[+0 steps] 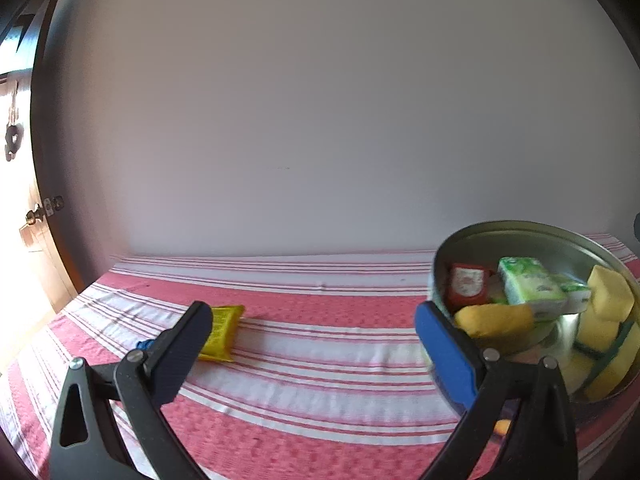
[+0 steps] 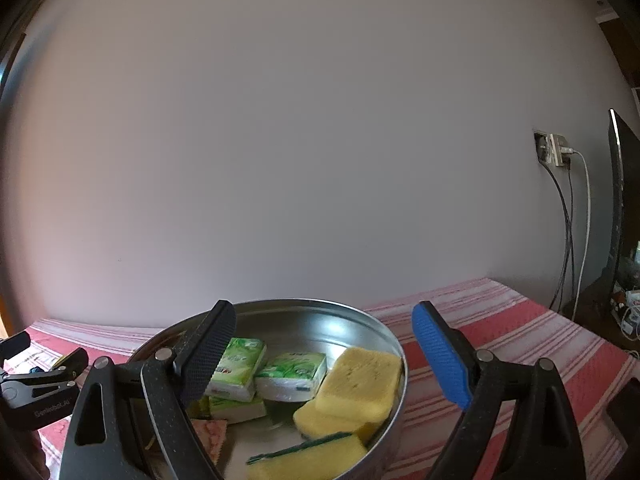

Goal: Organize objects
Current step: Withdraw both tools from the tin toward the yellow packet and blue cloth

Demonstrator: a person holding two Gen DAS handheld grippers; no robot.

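A round metal bowl (image 1: 520, 227) stands at the right on the red-and-white striped cloth. It holds green tissue packs (image 2: 240, 364), yellow sponges (image 2: 362, 380) and a red sachet (image 1: 466, 282). A yellow packet (image 1: 224, 330) lies flat on the cloth, partly behind the black finger of my left gripper (image 1: 312, 312). That gripper is open and holds nothing. My right gripper (image 2: 324, 312) hovers over the bowl (image 2: 312, 318), open and empty, with its black finger over the inside and its blue finger (image 2: 440, 354) outside the right rim. The left gripper (image 2: 48, 348) shows at the far left there.
A small blue item (image 1: 144, 345) lies beside the left finger and a small orange one (image 1: 502, 426) near the bowl. A plain wall runs along the table's back. A door with a knob (image 1: 36, 214) is at far left; a socket with cables (image 2: 554, 150) and a dark screen (image 2: 624, 200) at far right.
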